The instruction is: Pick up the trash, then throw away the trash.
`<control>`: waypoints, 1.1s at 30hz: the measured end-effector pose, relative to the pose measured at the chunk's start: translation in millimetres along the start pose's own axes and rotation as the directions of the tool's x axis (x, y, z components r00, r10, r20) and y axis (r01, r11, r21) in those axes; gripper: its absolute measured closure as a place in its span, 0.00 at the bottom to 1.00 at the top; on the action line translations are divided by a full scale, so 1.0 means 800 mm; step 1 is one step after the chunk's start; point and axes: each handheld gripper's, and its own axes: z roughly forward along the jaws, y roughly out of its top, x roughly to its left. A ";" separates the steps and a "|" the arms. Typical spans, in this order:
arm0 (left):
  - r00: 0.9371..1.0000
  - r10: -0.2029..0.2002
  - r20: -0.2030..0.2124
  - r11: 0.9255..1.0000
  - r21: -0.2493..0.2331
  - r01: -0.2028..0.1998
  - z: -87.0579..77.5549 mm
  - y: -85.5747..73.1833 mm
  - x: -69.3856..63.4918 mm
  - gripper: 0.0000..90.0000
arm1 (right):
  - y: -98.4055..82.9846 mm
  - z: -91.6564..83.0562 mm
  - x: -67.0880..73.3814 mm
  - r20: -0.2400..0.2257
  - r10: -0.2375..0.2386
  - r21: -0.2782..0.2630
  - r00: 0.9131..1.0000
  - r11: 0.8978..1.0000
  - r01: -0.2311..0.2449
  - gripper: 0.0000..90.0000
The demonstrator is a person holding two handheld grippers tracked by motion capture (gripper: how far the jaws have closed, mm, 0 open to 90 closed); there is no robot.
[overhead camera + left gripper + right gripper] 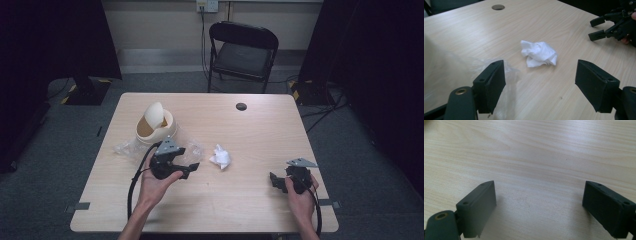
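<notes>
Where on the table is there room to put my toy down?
The widest bare patch lies between the crumpled tissue and the right gripper, running back to the round cable hole. The table's near edge between both hands is bare too. The left side is crowded: small bin, clear plastic bag, left gripper.

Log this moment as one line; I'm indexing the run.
left gripper: open, aimed at crumpled tissue | right gripper: open, nothing between jaws | bin: behind plastic bag

Lab or studio recording space: black curtains (50, 40), grey carpet (45, 150), lone desk (260, 135), folding chair (242, 50), wall socket (207, 5).
</notes>
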 end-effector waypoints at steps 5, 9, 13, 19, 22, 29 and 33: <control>1.000 0.004 0.023 0.999 0.034 -0.005 0.034 0.013 -0.003 0.27 | 0.000 0.000 0.000 0.000 0.000 0.000 1.000 1.000 0.000 0.12; 0.998 -0.016 0.057 0.999 0.052 0.013 0.058 0.020 0.000 0.25 | 0.000 0.000 0.000 0.000 0.000 0.000 1.000 1.000 0.000 0.12; 0.998 -0.020 0.066 0.997 0.071 0.015 0.079 0.026 -0.003 0.24 | 0.000 0.000 0.000 0.001 -0.003 0.000 1.000 1.000 0.003 0.12; 0.999 -0.002 0.052 0.993 0.122 -0.004 0.103 0.028 -0.006 0.24 | 0.000 0.000 0.000 0.000 0.000 0.000 1.000 1.000 0.000 0.12; 0.997 0.025 0.068 0.988 0.148 -0.035 0.117 0.033 -0.011 0.24 | 0.000 0.000 0.000 0.000 -0.002 0.000 1.000 1.000 0.002 0.12; 0.998 -0.010 0.064 0.984 0.178 -0.001 0.144 0.024 0.002 0.24 | 0.000 0.000 0.000 0.000 -0.002 0.000 1.000 1.000 0.002 0.12; 0.996 -0.037 0.078 0.984 0.179 0.023 0.155 0.019 0.009 0.24 | 0.000 0.000 0.000 0.000 0.000 0.000 1.000 1.000 0.000 0.12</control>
